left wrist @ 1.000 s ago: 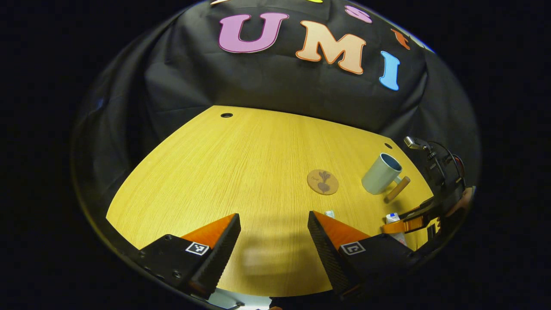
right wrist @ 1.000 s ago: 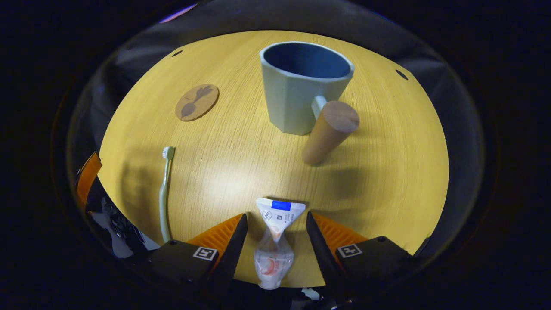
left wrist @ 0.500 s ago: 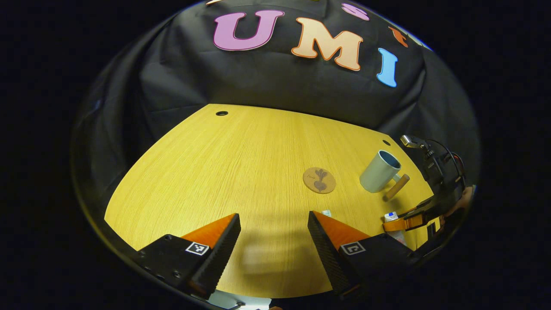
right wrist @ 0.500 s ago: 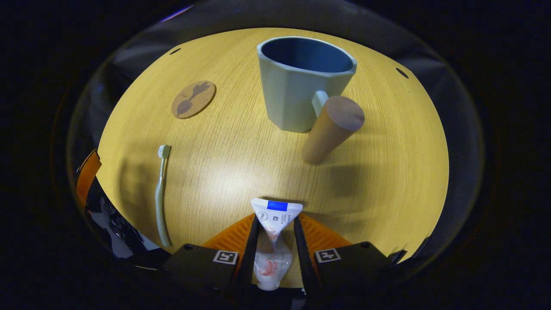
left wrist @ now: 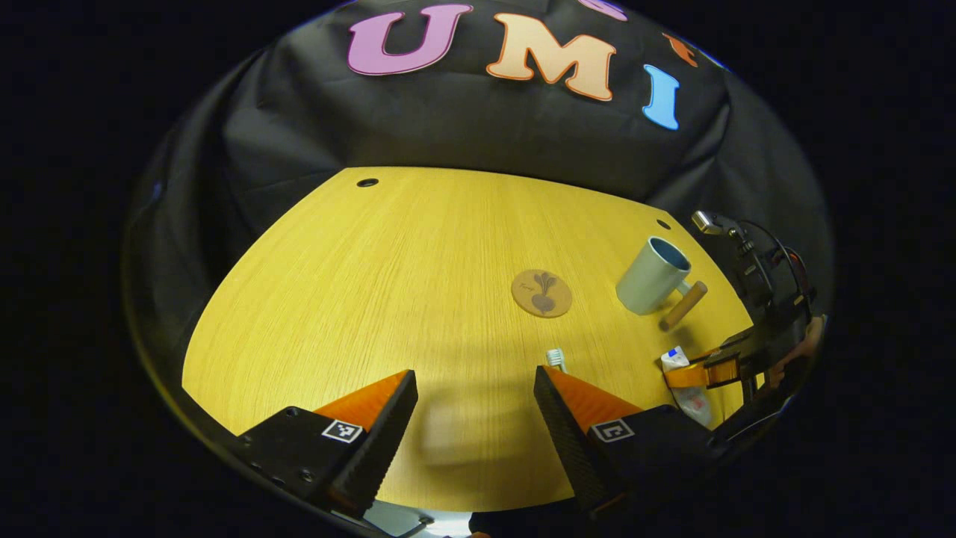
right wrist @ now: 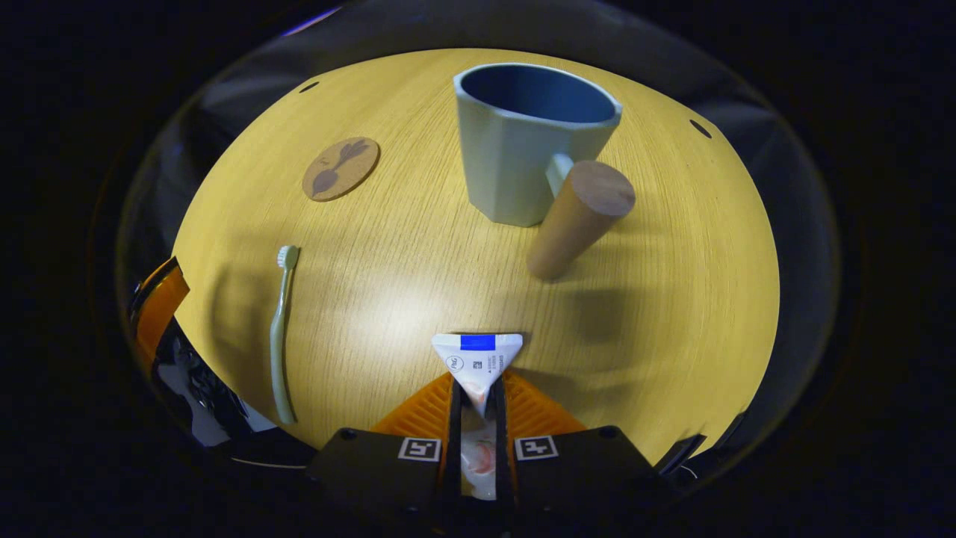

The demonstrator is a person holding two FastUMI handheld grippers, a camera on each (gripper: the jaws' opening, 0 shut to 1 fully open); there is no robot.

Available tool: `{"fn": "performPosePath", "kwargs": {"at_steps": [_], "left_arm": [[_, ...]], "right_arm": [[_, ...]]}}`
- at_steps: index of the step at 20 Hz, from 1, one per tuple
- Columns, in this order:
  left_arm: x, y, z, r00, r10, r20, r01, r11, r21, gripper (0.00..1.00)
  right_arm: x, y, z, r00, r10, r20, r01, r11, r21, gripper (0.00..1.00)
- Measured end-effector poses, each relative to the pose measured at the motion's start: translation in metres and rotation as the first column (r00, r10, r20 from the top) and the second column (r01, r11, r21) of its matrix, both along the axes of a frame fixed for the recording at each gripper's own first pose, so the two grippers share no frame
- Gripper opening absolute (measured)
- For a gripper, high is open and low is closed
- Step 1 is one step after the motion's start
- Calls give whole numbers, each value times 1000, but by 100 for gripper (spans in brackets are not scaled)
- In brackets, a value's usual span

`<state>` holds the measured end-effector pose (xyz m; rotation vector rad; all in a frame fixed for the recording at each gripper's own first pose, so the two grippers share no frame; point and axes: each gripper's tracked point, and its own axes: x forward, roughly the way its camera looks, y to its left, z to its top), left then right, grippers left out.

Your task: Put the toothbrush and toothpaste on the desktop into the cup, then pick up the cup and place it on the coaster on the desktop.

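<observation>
A: What are the right tongs [right wrist: 478,407] doing?
B: In the right gripper view they are clenched on the white toothpaste tube with a blue stripe [right wrist: 478,362], both fingers pressing its sides, its flat crimped end sticking out ahead above the yellow wood-grain surface [right wrist: 418,291].

A: And beyond that?
B: The pale green toothbrush [right wrist: 280,329] lies flat at nine o'clock from the tube, head pointing away. Farther, at one o'clock, stands the pale grey-green faceted cup with a blue inside and a round wooden handle [right wrist: 523,157]. The round cork coaster with a beet picture [right wrist: 340,158] sits at eleven o'clock, apart from the cup.

A: The left tongs [left wrist: 476,407]?
B: Released, jaws wide, nothing between them, just above the surface near the toothbrush head.
</observation>
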<state>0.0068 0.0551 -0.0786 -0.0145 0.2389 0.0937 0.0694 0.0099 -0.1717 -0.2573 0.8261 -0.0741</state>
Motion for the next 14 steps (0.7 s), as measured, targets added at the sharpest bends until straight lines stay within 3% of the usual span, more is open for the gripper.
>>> {"fn": "performPosePath", "kwargs": {"at_steps": [3, 7, 8, 11, 14], "left_arm": [[0, -12, -6, 999, -24, -47, 25, 1000, 16, 94], [2, -29, -19, 988, -50, -147, 53, 998, 16, 94], [3, -33, -22, 984, -60, -170, 64, 998, 17, 95], [8, -43, -32, 965, -87, -248, 92, 996, 6, 95], [18, -59, -36, 946, -127, -298, 121, 992, -37, 94]], "right_arm": [[0, -1, 1, 998, -4, 57, 2, 999, 36, 22], [-3, -2, 3, 993, 52, 110, -58, 997, 52, 22], [-3, -2, 4, 991, 44, 126, -53, 996, 70, 17], [-3, -4, 7, 984, 16, 180, -37, 993, 115, 17], [-11, 0, 22, 968, -9, 250, -49, 973, 226, 15]]}}
